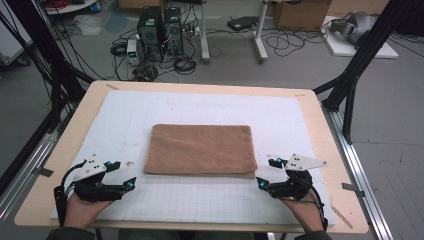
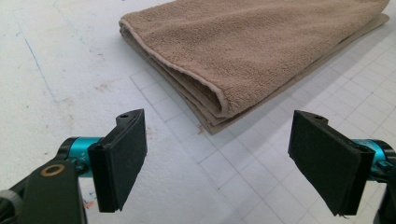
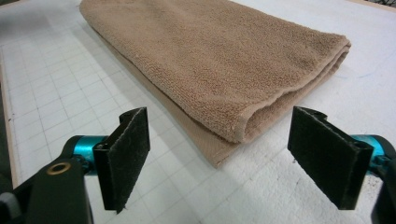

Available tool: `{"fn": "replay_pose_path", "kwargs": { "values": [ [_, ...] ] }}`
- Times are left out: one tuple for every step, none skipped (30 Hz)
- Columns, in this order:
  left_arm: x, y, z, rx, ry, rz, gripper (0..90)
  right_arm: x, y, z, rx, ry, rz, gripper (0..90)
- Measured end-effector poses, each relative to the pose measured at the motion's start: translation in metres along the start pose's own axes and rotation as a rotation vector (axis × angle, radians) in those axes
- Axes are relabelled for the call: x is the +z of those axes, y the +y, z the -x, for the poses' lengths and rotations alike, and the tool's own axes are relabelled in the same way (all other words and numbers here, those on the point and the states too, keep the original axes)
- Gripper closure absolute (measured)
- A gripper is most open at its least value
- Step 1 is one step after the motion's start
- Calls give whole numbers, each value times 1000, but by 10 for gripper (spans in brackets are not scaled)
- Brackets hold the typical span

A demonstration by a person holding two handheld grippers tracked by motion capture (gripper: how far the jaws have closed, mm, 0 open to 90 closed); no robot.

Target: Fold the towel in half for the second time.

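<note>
**Q:** On the table (image 1: 310, 107), what is hidden or hard to make out?

**A:** Both forearms are cut off by the bottom of the high view, so just the hands and grippers show. The towel (image 1: 201, 149) is folded, so its inner layers are hidden; the gripper views show a few stacked edges at each near corner, but not how many layers there are. In both gripper views the far part of the towel runs out of the picture. Faint stains mark the white mat (image 1: 125, 115).

**Q:** Where is the towel?

**A:** It is brown and lies flat in the middle of the mat, long sides parallel to the table's near edge, well apart from every edge.

**Q:** And the left gripper (image 1: 122, 174)?

**A:** It sits near the table's near left corner, its jaws spread wide with nothing between them. In the left gripper view the towel's (image 2: 261, 51) near left corner lies ahead of the pads (image 2: 122, 161), apart from them, roughly centred in the gap.

**Q:** The right gripper (image 1: 267, 173)?

**A:** It is close to the towel's near right corner, jaws also wide apart and empty. In the right gripper view the towel's (image 3: 219, 65) folded corner lies just ahead of the pads (image 3: 128, 156), in line with the gap, not touching either.
</note>
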State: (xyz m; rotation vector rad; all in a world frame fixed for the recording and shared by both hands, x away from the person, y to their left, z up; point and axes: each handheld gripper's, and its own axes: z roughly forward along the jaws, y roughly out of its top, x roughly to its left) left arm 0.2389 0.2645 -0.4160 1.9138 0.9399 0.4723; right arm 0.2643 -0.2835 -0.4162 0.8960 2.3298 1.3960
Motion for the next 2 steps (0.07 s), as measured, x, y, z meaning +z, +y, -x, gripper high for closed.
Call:
{"fn": "replay_pose_path", "kwargs": {
  "values": [
    [0,-1,0,1,-2,0,200,0,-1,0,6,1,0,176],
    [0,-1,1,0,0,1,200,1,-2,0,11,2,-5,173]
  ]
}}
